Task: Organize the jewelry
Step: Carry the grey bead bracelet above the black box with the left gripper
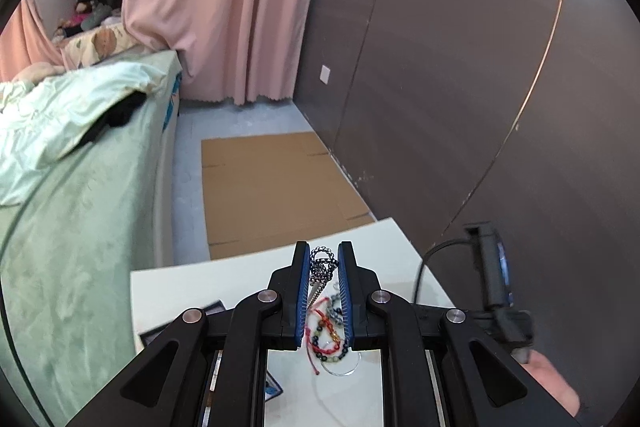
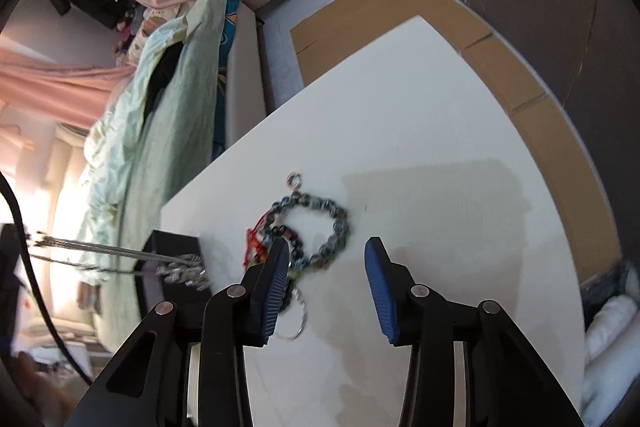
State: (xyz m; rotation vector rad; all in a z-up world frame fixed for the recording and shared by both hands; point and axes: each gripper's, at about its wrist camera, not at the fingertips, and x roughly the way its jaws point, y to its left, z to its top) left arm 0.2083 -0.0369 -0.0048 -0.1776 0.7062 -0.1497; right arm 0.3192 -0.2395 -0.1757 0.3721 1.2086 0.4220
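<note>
In the left wrist view my left gripper (image 1: 323, 259) is shut on a silver ball chain (image 1: 322, 267), lifted above the white table (image 1: 224, 279). Below it lies a tangle of bracelets (image 1: 328, 339). In the right wrist view my right gripper (image 2: 327, 243) hovers open over that tangle: a grey-blue bead bracelet (image 2: 338, 227), a red cord bracelet (image 2: 252, 243), a small ring (image 2: 294, 181) and a clear ring (image 2: 296, 323). Its left finger (image 2: 276, 279) overlaps the pile's edge, and nothing is pinched. The silver chain (image 2: 120, 251) stretches from the left edge down over a black box (image 2: 172, 251).
The black box (image 1: 180, 325) stands at the table's left side. A bed with green bedding (image 1: 80, 187) lies to the left. Flattened cardboard (image 1: 272, 187) covers the floor beyond the table, beside a dark wall (image 1: 460, 87). A hand (image 1: 552, 383) and the right tool's body (image 1: 496, 275) are at the right.
</note>
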